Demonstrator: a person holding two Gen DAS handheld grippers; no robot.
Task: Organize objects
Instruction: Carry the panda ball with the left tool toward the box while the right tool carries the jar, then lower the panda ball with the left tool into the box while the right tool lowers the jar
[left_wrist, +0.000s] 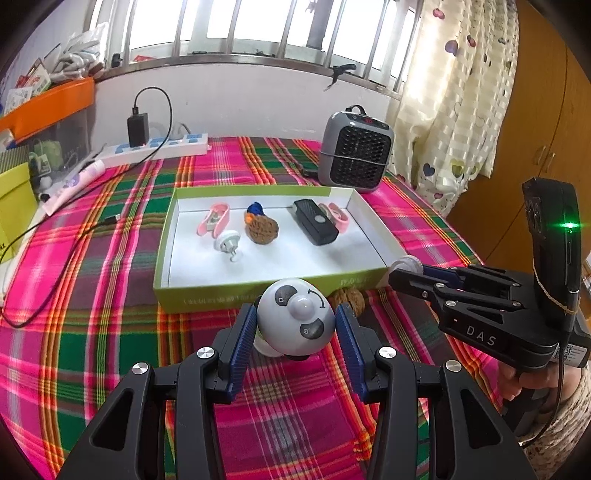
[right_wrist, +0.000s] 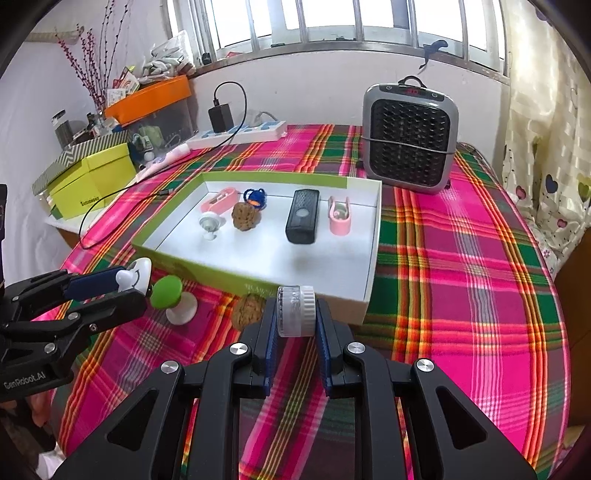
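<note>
My left gripper (left_wrist: 295, 321) is shut on a white panda toy (left_wrist: 295, 317), held above the plaid cloth just in front of the green-walled tray (left_wrist: 258, 295). My right gripper (right_wrist: 295, 314) is shut on a small clear and white round container (right_wrist: 295, 310) at the tray's (right_wrist: 373, 240) near edge. In the tray lie two pink clips (right_wrist: 339, 216), a black remote-like device (right_wrist: 303, 216), a walnut (right_wrist: 245, 216), a blue keyring (right_wrist: 255, 195) and a white suction hook (right_wrist: 210, 223). A second walnut (right_wrist: 249, 308) and a green-capped hook (right_wrist: 173, 297) lie on the cloth outside the tray.
A grey heater (right_wrist: 410, 136) stands behind the tray to the right. A power strip with a charger and cable (right_wrist: 240, 131) lies at the back. Yellow-green boxes (right_wrist: 92, 181) and an orange bin (right_wrist: 147, 98) stand at the left. A curtain (right_wrist: 546, 147) hangs on the right.
</note>
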